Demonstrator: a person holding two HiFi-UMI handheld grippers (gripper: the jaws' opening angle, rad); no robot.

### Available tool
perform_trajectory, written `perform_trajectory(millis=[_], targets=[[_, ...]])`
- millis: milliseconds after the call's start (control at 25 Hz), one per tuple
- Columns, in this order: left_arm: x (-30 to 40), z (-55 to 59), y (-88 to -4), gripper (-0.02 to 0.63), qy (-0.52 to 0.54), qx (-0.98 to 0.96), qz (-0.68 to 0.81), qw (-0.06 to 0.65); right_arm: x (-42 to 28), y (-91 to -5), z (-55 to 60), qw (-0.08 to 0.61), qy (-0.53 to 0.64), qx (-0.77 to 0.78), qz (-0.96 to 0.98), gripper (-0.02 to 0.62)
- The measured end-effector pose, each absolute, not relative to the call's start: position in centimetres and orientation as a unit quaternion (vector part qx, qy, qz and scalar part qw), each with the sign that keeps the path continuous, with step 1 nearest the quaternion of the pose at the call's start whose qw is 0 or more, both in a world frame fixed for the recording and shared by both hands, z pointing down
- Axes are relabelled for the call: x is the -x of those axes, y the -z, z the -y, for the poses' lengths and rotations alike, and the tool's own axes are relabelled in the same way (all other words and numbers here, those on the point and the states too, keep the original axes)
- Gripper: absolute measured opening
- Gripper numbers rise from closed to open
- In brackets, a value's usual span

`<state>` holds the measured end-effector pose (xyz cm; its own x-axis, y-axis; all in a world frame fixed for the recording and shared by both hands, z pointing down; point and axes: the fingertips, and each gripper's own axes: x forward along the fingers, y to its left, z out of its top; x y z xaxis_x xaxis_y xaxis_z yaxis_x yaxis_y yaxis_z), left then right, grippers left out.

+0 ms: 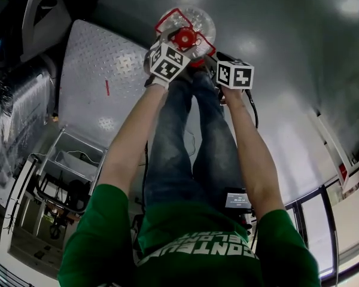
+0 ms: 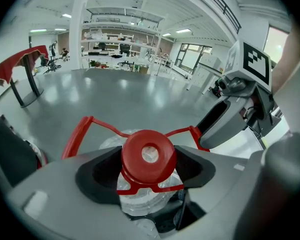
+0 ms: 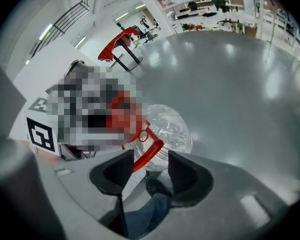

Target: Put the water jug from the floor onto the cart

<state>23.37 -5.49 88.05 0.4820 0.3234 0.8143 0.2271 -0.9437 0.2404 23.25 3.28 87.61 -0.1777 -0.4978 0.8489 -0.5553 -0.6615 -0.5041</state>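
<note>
The clear water jug [image 1: 198, 20] stands on the grey floor just past the person's feet, with a red cap [image 1: 185, 38] and a red carry handle. My left gripper [image 1: 177, 45] is down over the jug's top. In the left gripper view the cap [image 2: 148, 156] and neck sit between its wide jaws [image 2: 147, 176], and no pad visibly presses. My right gripper [image 1: 212, 58] is beside it on the right. Its jaws [image 3: 151, 171] stand apart around the red handle's end [image 3: 149, 151], in front of the jug [image 3: 167, 126]. The cart [image 1: 102, 94], a grey tread-plate deck, lies left of the jug.
Silver ducting [image 1: 18, 118] and a wire rack [image 1: 66, 172] stand left of the cart. Window frames [image 1: 329, 208] run along the right. A red-draped table [image 2: 20, 64] and shelving [image 2: 120, 44] stand far across the open floor. The person's legs [image 1: 191, 142] are directly behind the jug.
</note>
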Motion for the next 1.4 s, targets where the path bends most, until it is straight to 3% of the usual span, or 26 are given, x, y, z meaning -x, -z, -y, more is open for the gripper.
perform_trajectory(millis=[360,760,1400], targets=[[-23.6,5.2,-90.0,0.337,-0.489,-0.859,-0.152,0.017,-23.9,-89.5,-2.4,-0.038,-0.666,-0.631,0.396,0.189],[-23.2,5.4,-89.4,0.337,-0.487,-0.862,-0.14,0.004,-24.6,-88.5,-1.8,-0.105,-0.672,-0.625,0.385,0.094],[-22.3,6.0,-86.6,0.339,-0.479,-0.87,-0.115,0.019,-24.5,-85.6,-0.8,-0.143,-0.677,-0.595,0.409,0.071]])
